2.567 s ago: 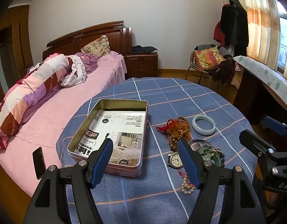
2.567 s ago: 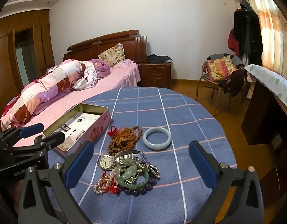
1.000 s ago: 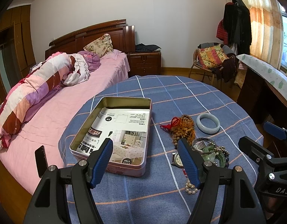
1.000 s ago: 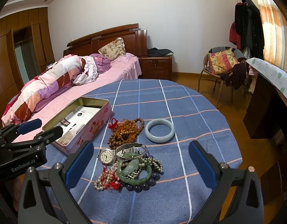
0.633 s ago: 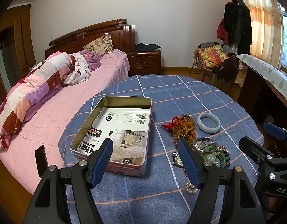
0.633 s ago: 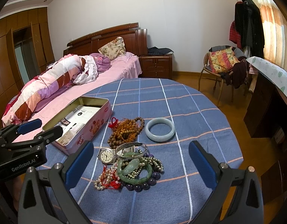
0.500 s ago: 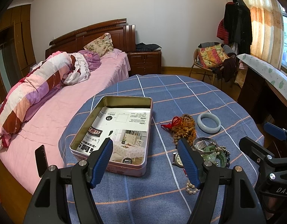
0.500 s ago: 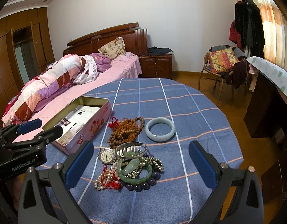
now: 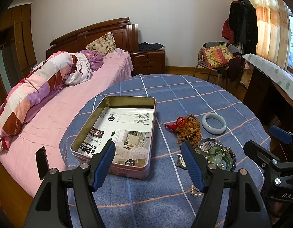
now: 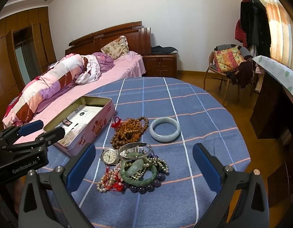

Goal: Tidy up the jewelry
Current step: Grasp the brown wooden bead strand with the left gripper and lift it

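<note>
Meanwhile both tongs, left tongs [image 9: 148, 153] and right tongs [image 10: 143, 157], are hovering spread and empty over the bench [image 10: 203, 102], flanking the jewelry pile [image 10: 135, 165] beside the open tin [image 9: 116, 102].

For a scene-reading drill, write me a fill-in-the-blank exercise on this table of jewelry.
1. The pale bangle lies apart from the heap, on the ____ tablecloth.
2. The open tin holds printed ____ and no jewelry.
3. The wristwatch lies face ____.
4. The jaws of the left gripper and the right gripper are both ____.

Missing words: blue; paper; up; open
</note>
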